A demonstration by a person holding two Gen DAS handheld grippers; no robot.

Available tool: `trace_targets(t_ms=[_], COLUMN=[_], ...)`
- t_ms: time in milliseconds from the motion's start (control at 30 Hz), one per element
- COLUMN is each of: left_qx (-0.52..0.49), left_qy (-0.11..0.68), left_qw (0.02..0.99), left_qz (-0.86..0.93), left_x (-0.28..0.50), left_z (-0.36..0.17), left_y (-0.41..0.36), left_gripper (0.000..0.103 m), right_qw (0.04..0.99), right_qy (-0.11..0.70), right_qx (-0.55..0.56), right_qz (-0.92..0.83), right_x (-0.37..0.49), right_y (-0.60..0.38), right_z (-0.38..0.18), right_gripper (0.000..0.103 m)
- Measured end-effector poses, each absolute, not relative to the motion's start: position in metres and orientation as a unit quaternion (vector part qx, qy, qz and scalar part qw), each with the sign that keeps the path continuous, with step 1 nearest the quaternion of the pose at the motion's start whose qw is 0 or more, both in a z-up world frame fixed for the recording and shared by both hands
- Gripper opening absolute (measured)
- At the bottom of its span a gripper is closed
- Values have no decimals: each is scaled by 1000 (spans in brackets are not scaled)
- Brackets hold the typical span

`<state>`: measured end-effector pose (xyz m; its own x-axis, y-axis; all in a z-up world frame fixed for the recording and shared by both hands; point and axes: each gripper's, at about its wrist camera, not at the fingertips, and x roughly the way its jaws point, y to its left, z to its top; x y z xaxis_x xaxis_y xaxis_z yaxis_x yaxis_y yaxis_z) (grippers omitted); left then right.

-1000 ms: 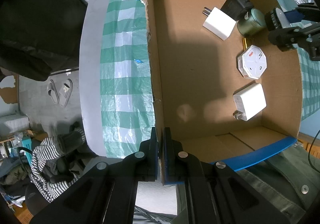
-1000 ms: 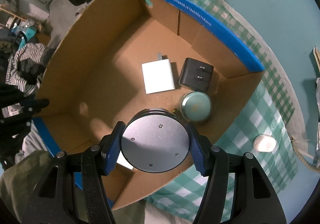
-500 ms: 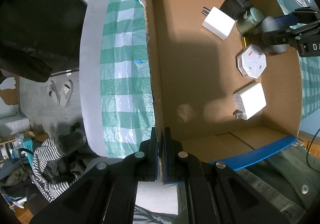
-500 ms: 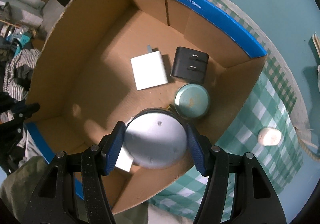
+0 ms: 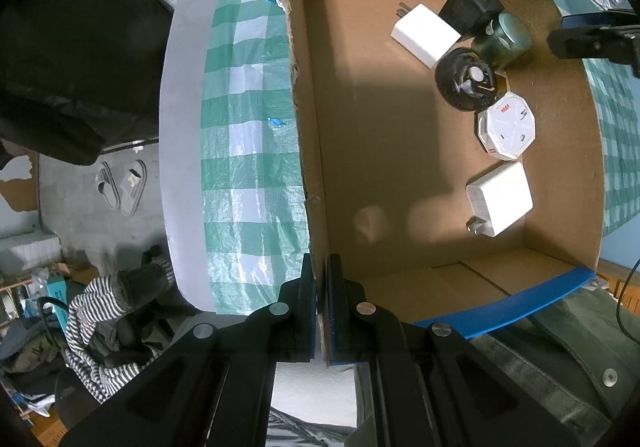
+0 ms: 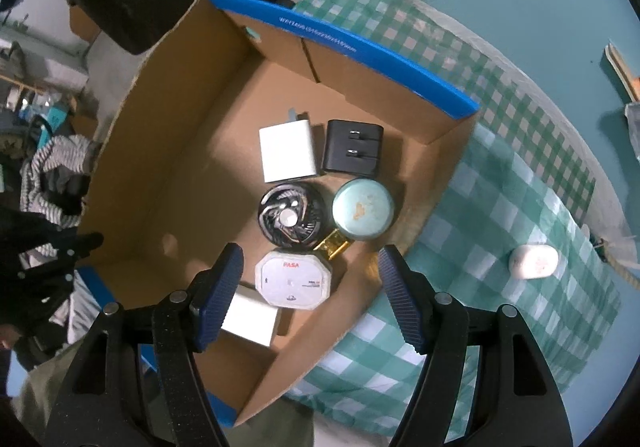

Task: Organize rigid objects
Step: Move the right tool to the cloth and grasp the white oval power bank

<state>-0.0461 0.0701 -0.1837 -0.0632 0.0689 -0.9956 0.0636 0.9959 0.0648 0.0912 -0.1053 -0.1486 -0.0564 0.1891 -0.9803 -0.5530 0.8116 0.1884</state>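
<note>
A cardboard box [image 5: 304,127] [image 6: 168,151] with blue rims holds a round black disc [image 5: 466,79] [image 6: 290,221], a green tin [image 5: 502,39] [image 6: 362,209], a black charger [image 5: 472,7] [image 6: 352,147], two white chargers [image 5: 426,33] [image 5: 498,197] and a white octagonal case [image 5: 506,125] [image 6: 294,279]. My left gripper [image 5: 322,303] is shut on the box's left wall. My right gripper [image 6: 310,287] is open and empty above the box; it also shows in the left wrist view [image 5: 592,41].
A small white case [image 6: 534,261] lies on the green checked cloth [image 6: 520,207] to the right of the box. A black bag [image 5: 68,59] sits to the left, off the table. Clothes and slippers [image 5: 120,183] lie on the floor below.
My right gripper has opened and let go of the round black disc, which now lies in the box beside the green tin. The gripper has pulled back upward. The left gripper has not moved.
</note>
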Motion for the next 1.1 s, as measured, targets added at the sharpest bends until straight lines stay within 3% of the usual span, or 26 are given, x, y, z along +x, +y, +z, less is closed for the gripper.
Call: trace_targets(t_ms=[700, 1100], left_qx=[44, 35], left_qy=[729, 731], left_qw=[683, 681], left_qz=[3, 5], left_x=[-47, -47], left_z=[-183, -185], left_y=[70, 72], left_gripper=[5, 5], right_qw=[712, 689], right_qy=[662, 719], right_qx=[-76, -21], right_qz=[219, 90], right_x=[104, 143], right_y=[-179, -269], right_z=[-113, -167], right_gripper=[71, 71])
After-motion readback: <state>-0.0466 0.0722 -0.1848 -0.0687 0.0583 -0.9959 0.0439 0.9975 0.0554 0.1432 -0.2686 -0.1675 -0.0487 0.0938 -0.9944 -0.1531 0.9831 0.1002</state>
